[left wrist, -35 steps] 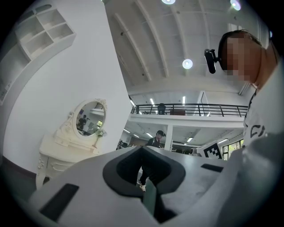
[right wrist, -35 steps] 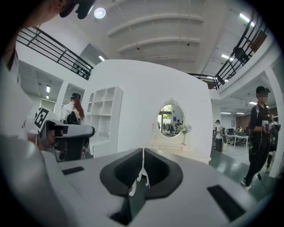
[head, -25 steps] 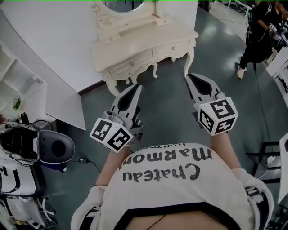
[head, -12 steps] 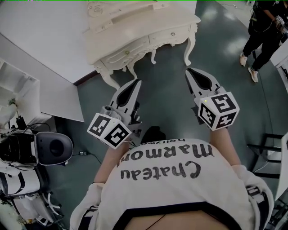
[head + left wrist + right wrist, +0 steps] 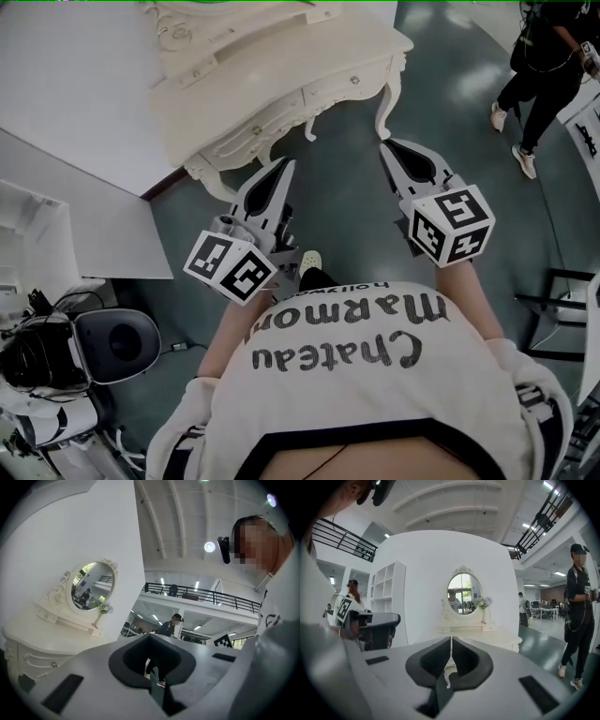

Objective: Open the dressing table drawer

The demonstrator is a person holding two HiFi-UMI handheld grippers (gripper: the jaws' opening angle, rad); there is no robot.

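Change: the dressing table [image 5: 281, 52] lies nearer to both grippers than a second ago and has slid toward the upper left of the head view. The person is stepping up to it, and a shoe [image 5: 309, 258] now shows below the grippers.
Left gripper [image 5: 285, 169]: clenched, with nothing between its jaws; it points past the table's left part and is still apart from it.
Right gripper [image 5: 388, 148]: clenched and empty; its own view looks straight at the table and its mirror [image 5: 462, 592].
Drawer place: the right-hand drawer [image 5: 342, 92] is in the table's front just under the top, pushed fully in, its knob [image 5: 358, 80] facing the person.
Progress: judged as approach only. No knob is touched and no drawer is pulled. Still to do: reach a knob, spread the jaws, grip it and draw the drawer out.
Count: two grippers; one dressing table; two drawer fronts that can be made out, both closed; one oval mirror; one bystander [image 5: 544, 66] to the right.
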